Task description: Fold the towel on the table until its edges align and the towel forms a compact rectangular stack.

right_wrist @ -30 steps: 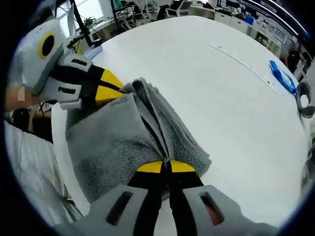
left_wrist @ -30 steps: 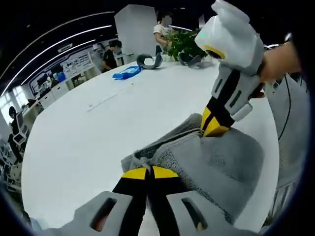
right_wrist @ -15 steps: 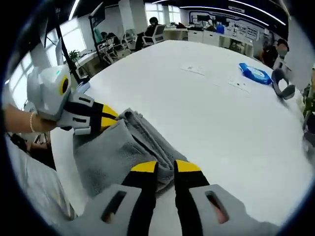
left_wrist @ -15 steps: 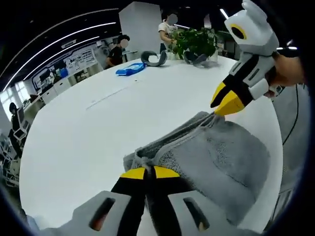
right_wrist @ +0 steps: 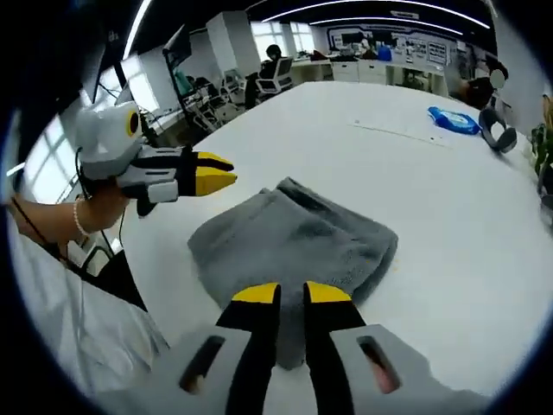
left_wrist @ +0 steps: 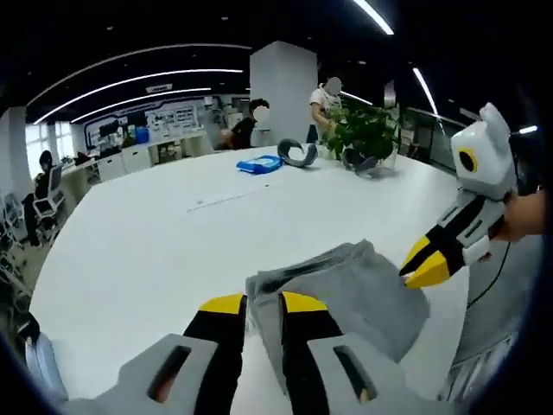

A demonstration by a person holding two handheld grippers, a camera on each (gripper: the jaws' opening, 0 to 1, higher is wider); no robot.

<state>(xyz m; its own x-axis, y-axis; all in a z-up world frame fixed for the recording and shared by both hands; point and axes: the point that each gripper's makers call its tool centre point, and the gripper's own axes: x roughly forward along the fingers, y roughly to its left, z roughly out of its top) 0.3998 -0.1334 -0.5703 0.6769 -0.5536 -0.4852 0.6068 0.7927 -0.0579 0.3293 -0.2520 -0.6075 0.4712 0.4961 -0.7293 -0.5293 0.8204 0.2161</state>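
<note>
The grey towel [left_wrist: 346, 290] lies folded in a thick, roughly rectangular stack near the white table's [left_wrist: 155, 251] front edge. My left gripper [left_wrist: 262, 304] hovers just short of the towel's left end, open, with nothing between its fingers. The right gripper [left_wrist: 425, 266] hangs in from the right, above the towel's far corner and clear of it. In the right gripper view the towel [right_wrist: 294, 238] rests ahead of my right gripper [right_wrist: 291, 294], which is open and empty. The left gripper [right_wrist: 216, 173] floats at the left, off the cloth.
A blue pack [left_wrist: 259, 162] and a grey curved object [left_wrist: 298, 154] sit at the table's far side beside a potted plant [left_wrist: 363, 130]. People stand behind it. A person's white clothing [right_wrist: 69, 320] hugs the near table edge, with desks and chairs beyond.
Both grippers were shut on the towel's folded edge; they have let go and drawn back and up. The towel now lies on the table by itself.
</note>
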